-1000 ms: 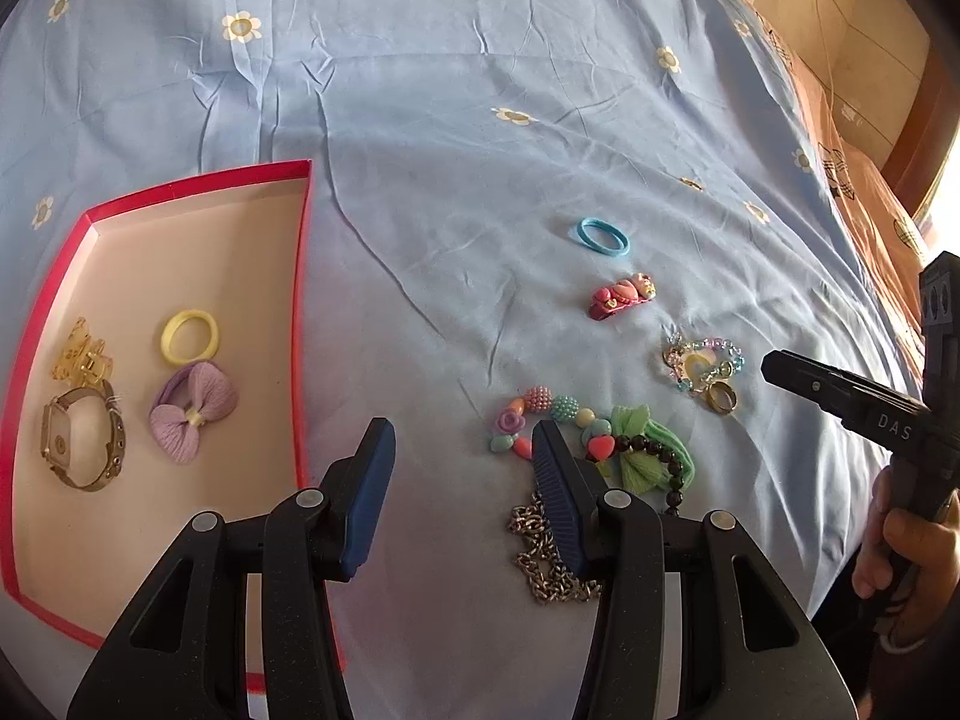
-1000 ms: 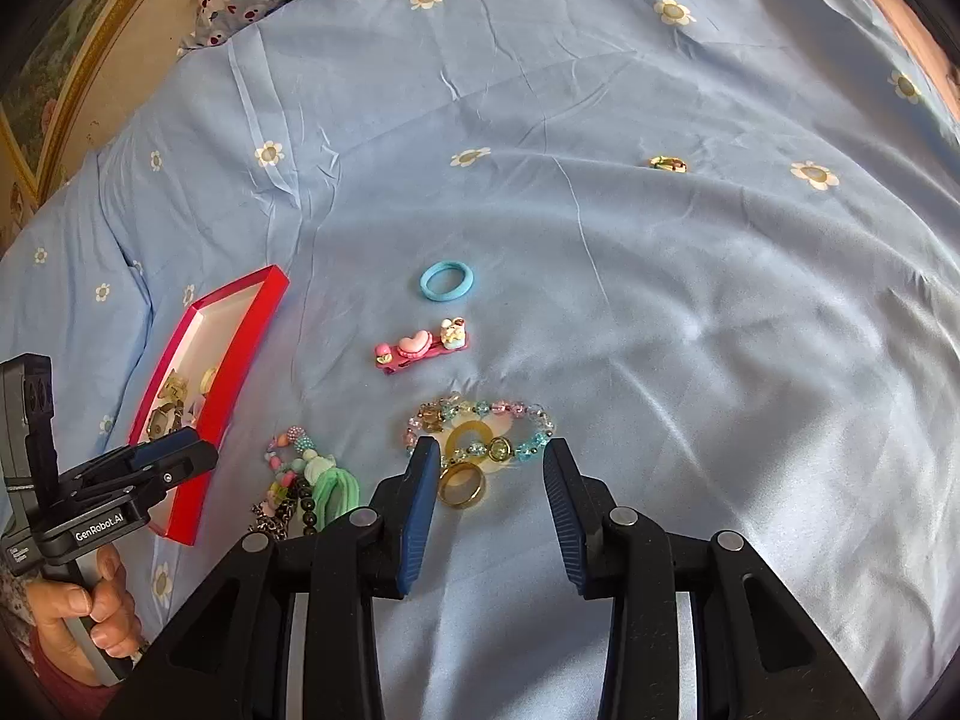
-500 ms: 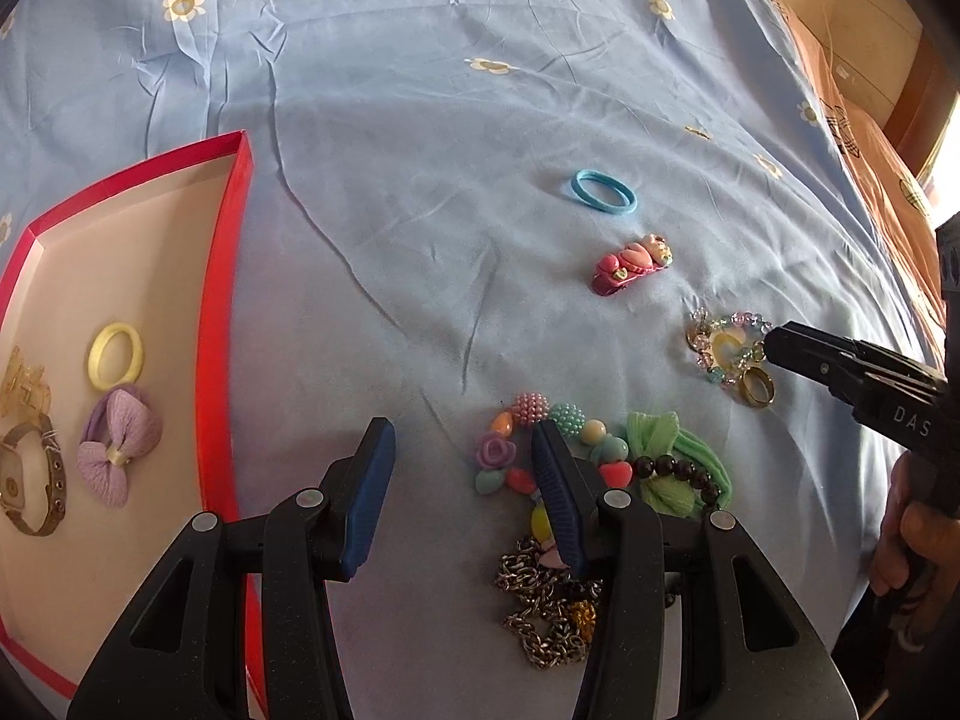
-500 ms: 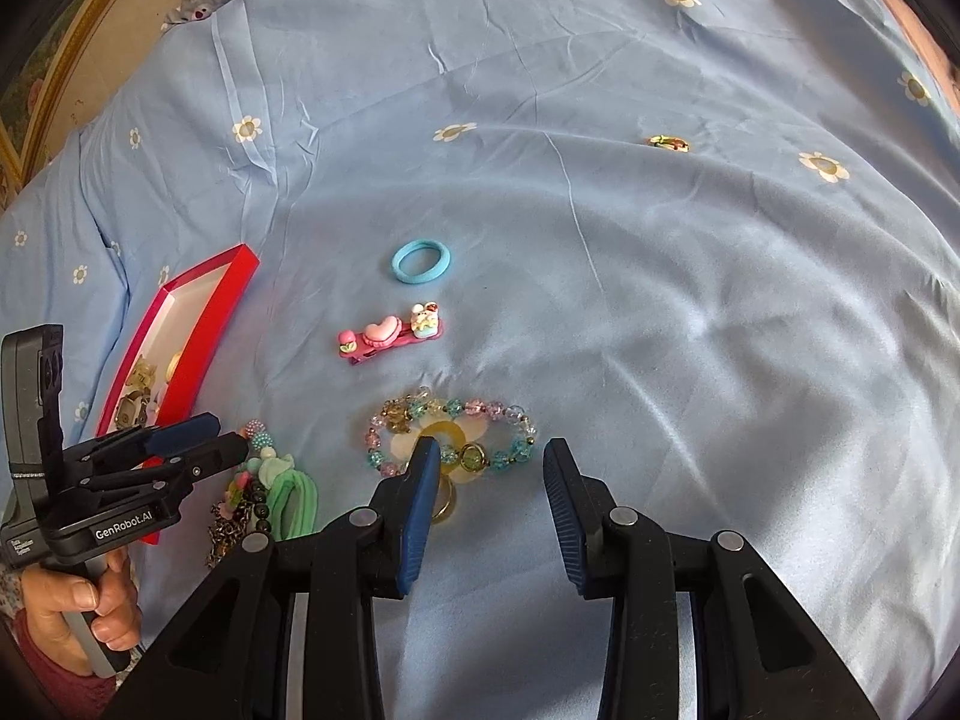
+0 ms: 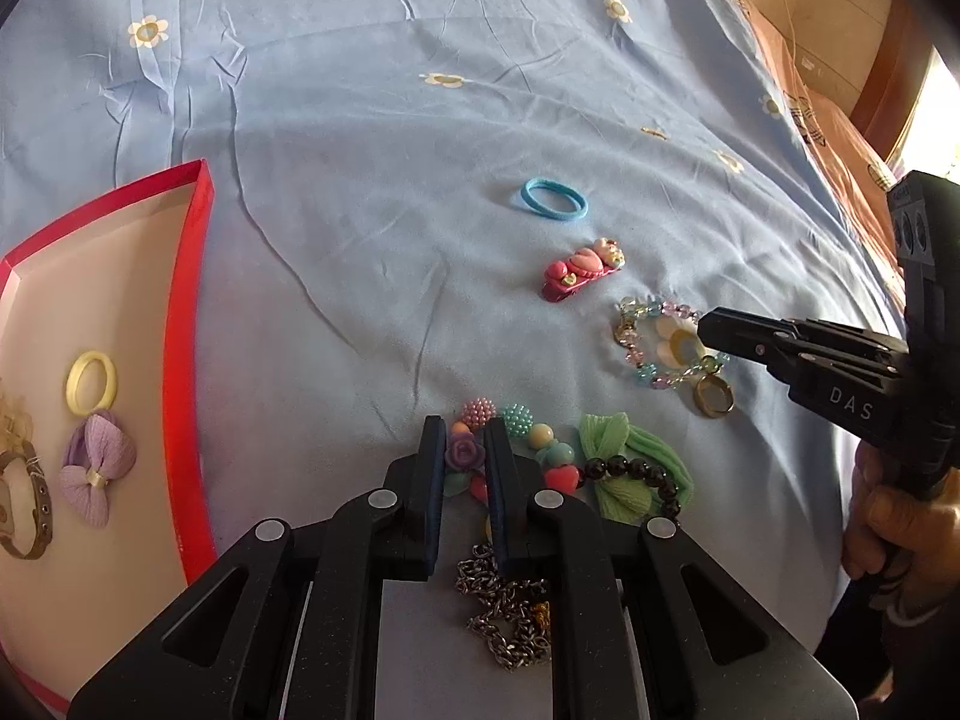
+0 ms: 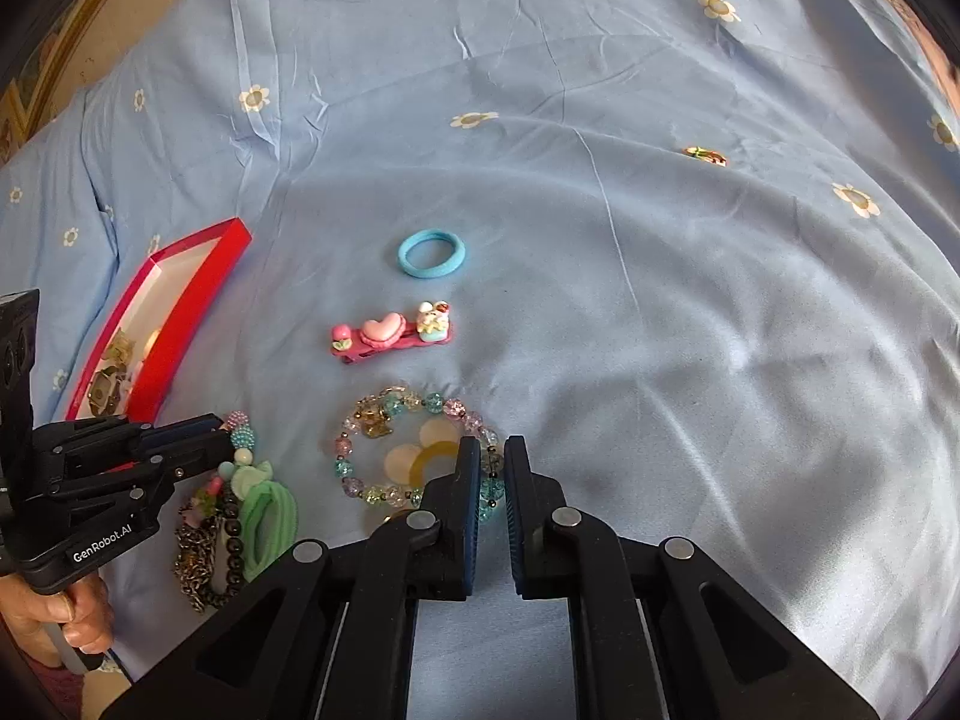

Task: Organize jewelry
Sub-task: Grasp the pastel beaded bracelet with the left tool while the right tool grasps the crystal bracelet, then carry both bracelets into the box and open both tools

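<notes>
On the blue bedsheet, my left gripper (image 5: 463,429) is closing its jaws on the purple rose bead of a chunky pastel bead bracelet (image 5: 516,420), and the pads press on it. My right gripper (image 6: 492,447) is closing on a bead at the near side of the crystal bead bracelet (image 6: 390,405), gripping it. Inside that bracelet lies a yellow-and-white flower piece (image 6: 420,456). A gold ring (image 5: 713,402) lies just beside it. The red-rimmed tray (image 5: 192,324) at the left holds a yellow hair tie (image 5: 90,381), a purple bow (image 5: 96,468) and a watch (image 5: 24,510).
A blue hair tie (image 6: 432,253) and a pink charm clip (image 6: 390,333) lie farther up the sheet. A green scrunchie (image 5: 624,456), a black bead bracelet (image 5: 636,469) and a metal chain (image 5: 510,618) crowd my left gripper. A small gold piece (image 6: 706,155) lies far right.
Both grippers moved forward and down onto the jewelry and their jaws went from wide apart to nearly together, the left on the chunky bracelet, the right on the crystal bracelet.
</notes>
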The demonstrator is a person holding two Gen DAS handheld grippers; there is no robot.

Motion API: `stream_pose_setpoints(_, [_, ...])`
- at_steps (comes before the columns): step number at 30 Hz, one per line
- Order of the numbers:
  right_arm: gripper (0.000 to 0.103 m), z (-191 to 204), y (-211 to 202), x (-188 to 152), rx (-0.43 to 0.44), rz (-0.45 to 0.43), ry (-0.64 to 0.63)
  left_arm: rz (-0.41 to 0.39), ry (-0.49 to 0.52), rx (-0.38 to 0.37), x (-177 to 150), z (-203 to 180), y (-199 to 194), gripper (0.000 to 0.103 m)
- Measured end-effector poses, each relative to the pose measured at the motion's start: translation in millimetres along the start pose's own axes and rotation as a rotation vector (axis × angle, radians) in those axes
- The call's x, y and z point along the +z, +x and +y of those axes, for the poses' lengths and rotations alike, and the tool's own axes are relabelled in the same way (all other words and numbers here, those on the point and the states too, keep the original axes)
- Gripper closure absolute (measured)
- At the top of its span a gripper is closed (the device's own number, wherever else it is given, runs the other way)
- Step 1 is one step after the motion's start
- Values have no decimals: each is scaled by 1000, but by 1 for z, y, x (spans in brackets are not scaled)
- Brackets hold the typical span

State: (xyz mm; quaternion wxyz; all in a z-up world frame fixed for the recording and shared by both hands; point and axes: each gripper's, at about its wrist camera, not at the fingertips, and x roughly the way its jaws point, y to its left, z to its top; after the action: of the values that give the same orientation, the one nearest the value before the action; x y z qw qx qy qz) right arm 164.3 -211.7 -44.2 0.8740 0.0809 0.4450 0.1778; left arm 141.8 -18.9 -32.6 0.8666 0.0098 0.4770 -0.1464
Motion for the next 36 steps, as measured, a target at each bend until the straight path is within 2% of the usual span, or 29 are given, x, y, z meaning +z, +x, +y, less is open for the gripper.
stream_pose_setpoints(8, [96,26,-27,16,76,-71,-16,-102,-16,-13,7,6,-45,92])
stream_pose_setpoints(16, [96,58,-49,28,132,-124,-63,-169,-52,-3,3,22,-82,92])
stream_pose_setpoints(36, [96,156,-40,36,302,-102,-185,-245,-232,93,-39,101,-136,92])
